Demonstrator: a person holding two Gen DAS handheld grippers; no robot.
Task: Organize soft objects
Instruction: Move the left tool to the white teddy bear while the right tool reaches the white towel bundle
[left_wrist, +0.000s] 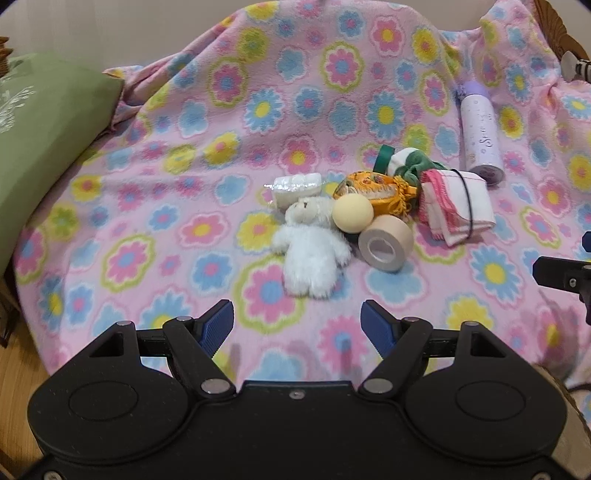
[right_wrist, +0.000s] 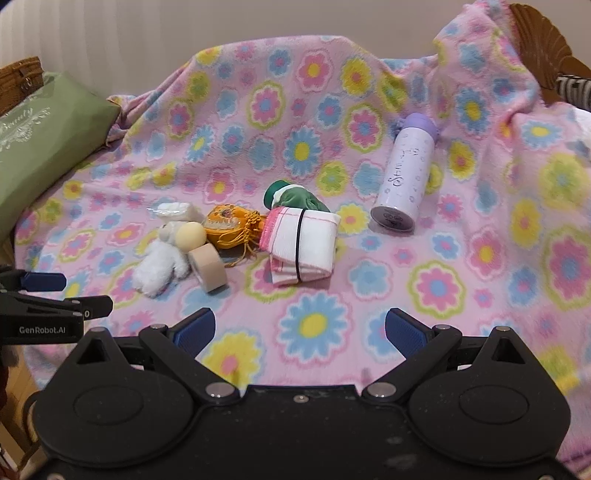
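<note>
- Your left gripper (left_wrist: 297, 319) hangs at the bottom centre of its own view with the blue pads spread wide and nothing between them; your right gripper (right_wrist: 300, 330) is just as wide and just as empty. Neither touches anything, which suits a start: both sit back from the pile so you can choose a first piece.
- The soft things lie bunched in one cluster on the flowered blanket (left_wrist: 258, 92), centre of the left view and left of centre in the right view.
- The white plush bear (left_wrist: 312, 245) lies flat nearest your left gripper, its long axis running up the frame, head toward the top and legs pointing down at your pads.
- The pale ball (left_wrist: 352, 213) rests against the bear's head, and the tape roll (left_wrist: 386, 243) lies just beside it with its open core facing you.
- Behind them sit a wrapped white packet (left_wrist: 295, 190), an orange tasselled pouch (left_wrist: 376, 192) and a green-and-white cloth bundle (left_wrist: 404, 164).
- The folded pink-edged cloth (right_wrist: 301, 245), held by a black band, lies right of the pouch; in the right view its long axis runs up and down, and the band crosses it.
- A lilac bottle (right_wrist: 404, 173) lies on its side well apart, base toward you, cap toward the upper right.
- A green cushion (left_wrist: 48, 140) fills the left edge.
</note>
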